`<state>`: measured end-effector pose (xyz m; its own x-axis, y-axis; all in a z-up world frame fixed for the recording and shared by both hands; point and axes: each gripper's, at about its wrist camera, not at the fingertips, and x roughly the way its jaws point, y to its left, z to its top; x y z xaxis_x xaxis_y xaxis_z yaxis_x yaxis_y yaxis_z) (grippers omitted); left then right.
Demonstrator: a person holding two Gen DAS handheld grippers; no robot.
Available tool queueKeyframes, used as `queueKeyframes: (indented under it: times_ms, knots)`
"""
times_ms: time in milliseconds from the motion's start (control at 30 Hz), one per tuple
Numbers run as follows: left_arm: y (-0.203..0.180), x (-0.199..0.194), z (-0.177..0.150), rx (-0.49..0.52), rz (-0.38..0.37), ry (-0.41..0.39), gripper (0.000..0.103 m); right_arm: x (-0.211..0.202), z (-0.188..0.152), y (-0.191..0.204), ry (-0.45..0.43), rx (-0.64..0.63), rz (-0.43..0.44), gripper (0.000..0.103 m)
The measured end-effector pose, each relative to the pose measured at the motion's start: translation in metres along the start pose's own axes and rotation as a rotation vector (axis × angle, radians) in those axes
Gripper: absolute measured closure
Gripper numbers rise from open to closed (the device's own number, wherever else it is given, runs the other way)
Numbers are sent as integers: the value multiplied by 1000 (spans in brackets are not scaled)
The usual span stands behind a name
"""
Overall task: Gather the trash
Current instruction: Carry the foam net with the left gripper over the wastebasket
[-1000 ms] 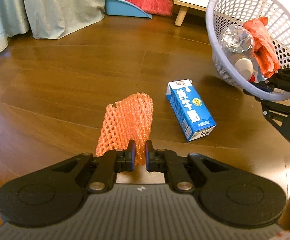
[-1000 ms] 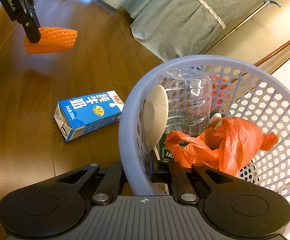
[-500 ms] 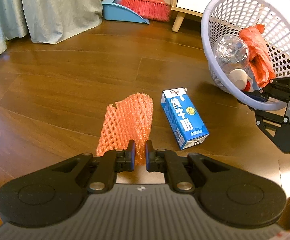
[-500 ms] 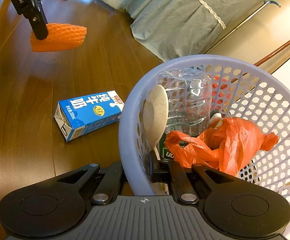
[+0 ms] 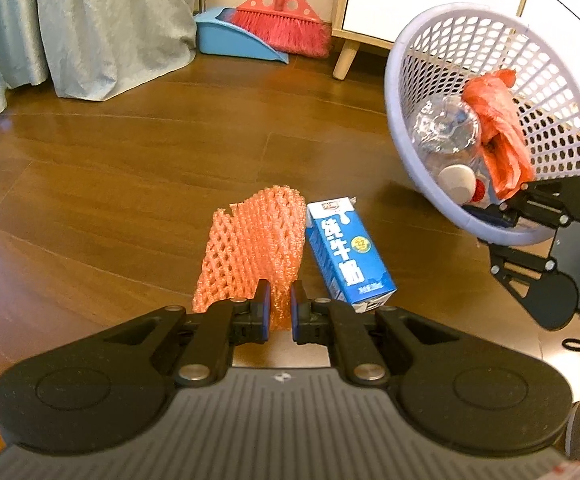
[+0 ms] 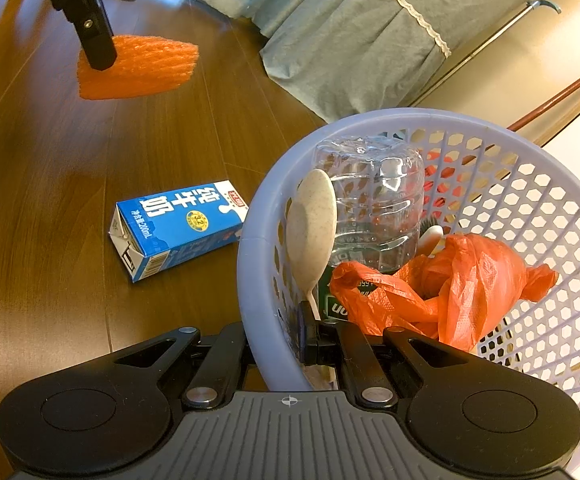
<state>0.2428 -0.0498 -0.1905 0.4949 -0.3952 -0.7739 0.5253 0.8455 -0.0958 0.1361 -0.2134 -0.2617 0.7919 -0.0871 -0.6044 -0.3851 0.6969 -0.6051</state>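
Foam net in my left gripper point(image 5: 275, 306), basket rim in my right gripper point(image 6: 290, 330).

My left fingers were pinched on the near edge of the orange foam net point(image 5: 251, 250), which hung clear above the wooden floor point(image 5: 109, 184) — the blue milk carton point(image 5: 346, 252) lay on its side on the boards just beside it. My right gripper was clamped across the lavender basket point(image 6: 530, 208) rim, holding it tilted; inside lay a clear plastic bottle point(image 6: 374, 200), an orange plastic bag point(image 6: 462, 280) and a pale spoon point(image 6: 312, 224).
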Motion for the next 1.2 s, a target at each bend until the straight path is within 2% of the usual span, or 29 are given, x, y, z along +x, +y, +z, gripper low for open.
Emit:
queueKeyframes:
  times_ms: [600, 933, 1200]
  knots:
    - [-15, -15, 20, -8, -62, -54, 96, 0, 0, 1, 1, -2, 0, 100]
    - [-44, -36, 61, 18, -151, -151, 96, -4, 0, 3, -5, 1, 3, 100]
    - [-80, -39, 98, 57, -254, -192, 96, -4, 0, 4, -8, 9, 6, 100]
